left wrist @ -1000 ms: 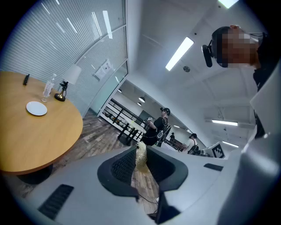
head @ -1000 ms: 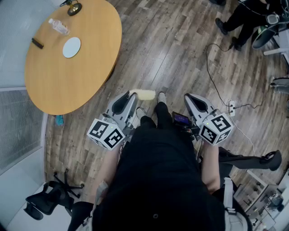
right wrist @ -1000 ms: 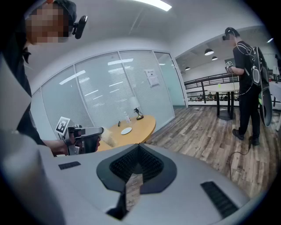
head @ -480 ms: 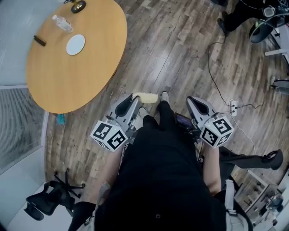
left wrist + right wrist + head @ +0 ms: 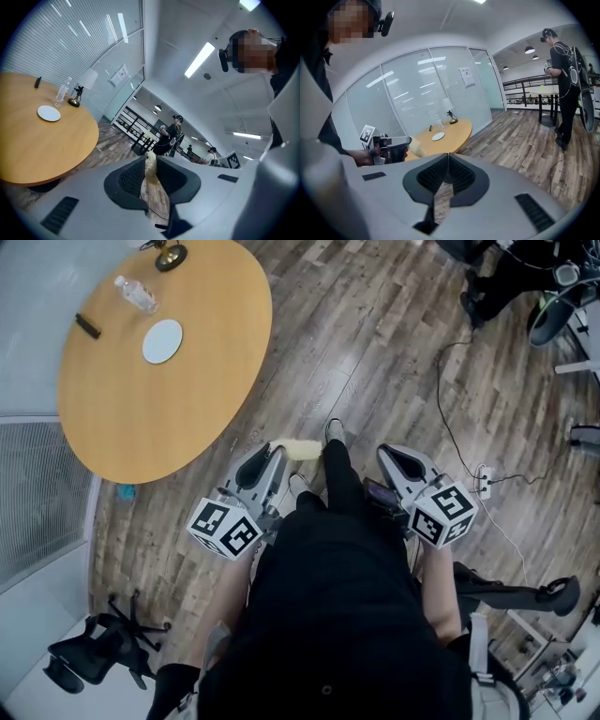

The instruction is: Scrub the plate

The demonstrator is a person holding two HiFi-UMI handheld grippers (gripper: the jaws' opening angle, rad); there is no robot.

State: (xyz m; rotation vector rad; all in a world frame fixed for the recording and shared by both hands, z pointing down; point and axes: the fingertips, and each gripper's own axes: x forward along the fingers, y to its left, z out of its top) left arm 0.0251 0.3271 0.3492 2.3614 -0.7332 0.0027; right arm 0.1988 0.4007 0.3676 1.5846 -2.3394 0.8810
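An open office with a meeting corner, as I see it from where I stand.
Glass partition walls [image 5: 417,89] with blinds run beside me and strip lights [image 5: 199,59] sit in the white ceiling. On the wood-plank floor [image 5: 375,343] are a round wooden table [image 5: 159,399] and a black swivel chair [image 5: 94,652], and a cable [image 5: 442,409] trails to a power strip [image 5: 483,474]. Another person [image 5: 567,70] in a strapped-on rig stands by a railing.

Round wooden bench [image 5: 141,418] sat upper left, carrying a water bottle [image 5: 135,294], a small black bar [image 5: 88,326] and a lamp base [image 5: 171,255]. Black office chair [image 5: 94,652] lower left. Cable [image 5: 448,427] crossed plank floor [image 5: 375,324], right side.
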